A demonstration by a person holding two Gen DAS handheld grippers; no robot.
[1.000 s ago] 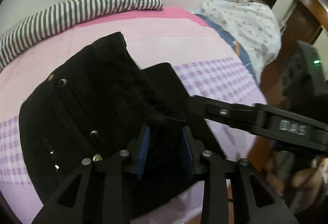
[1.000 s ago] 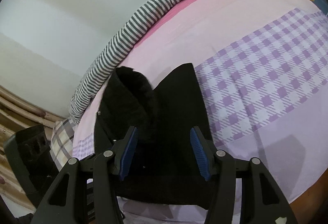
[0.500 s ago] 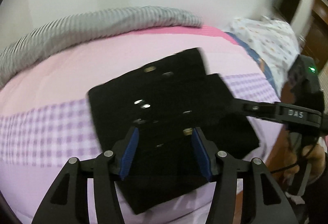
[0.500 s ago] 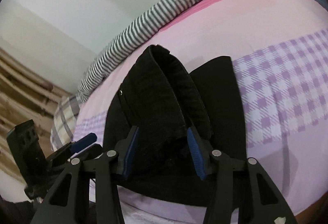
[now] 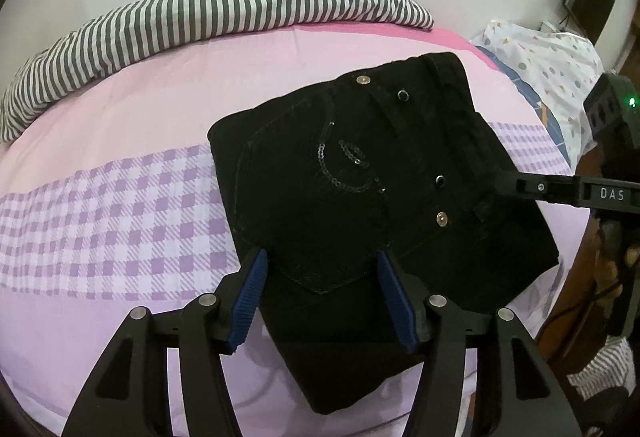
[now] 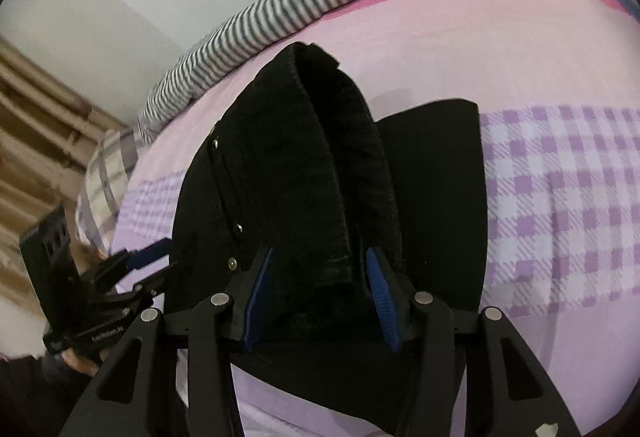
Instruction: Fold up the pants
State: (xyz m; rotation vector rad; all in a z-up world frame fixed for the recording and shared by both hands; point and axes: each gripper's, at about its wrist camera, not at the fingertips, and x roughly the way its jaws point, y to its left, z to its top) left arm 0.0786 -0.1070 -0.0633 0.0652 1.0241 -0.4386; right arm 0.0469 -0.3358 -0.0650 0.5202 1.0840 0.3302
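Black pants (image 5: 360,197) lie folded on the pink and purple checked bedsheet (image 5: 120,217), pocket and studs facing up. My left gripper (image 5: 322,295) hovers over their near edge. Its jaws are opening and the blue pads press on nothing. From the right, my right gripper (image 5: 500,184) reaches the waistband. In the right wrist view the right gripper (image 6: 318,297) is shut on the thick waistband (image 6: 332,157), which stands up as a raised ridge between the pads. The left gripper (image 6: 158,261) shows at the pants' left edge, held by a hand.
A grey-and-white striped bolster (image 5: 200,17) runs along the far side of the bed by the wall. A white dotted quilt (image 5: 540,65) lies at the right, a plaid pillow (image 6: 108,161) at the left. The bed's near edge is just under both grippers.
The left gripper let go of the pants fabric, opened and drew back toward the near edge. The pants now lie flat. The right gripper rolled and kept its hold on the waistband.
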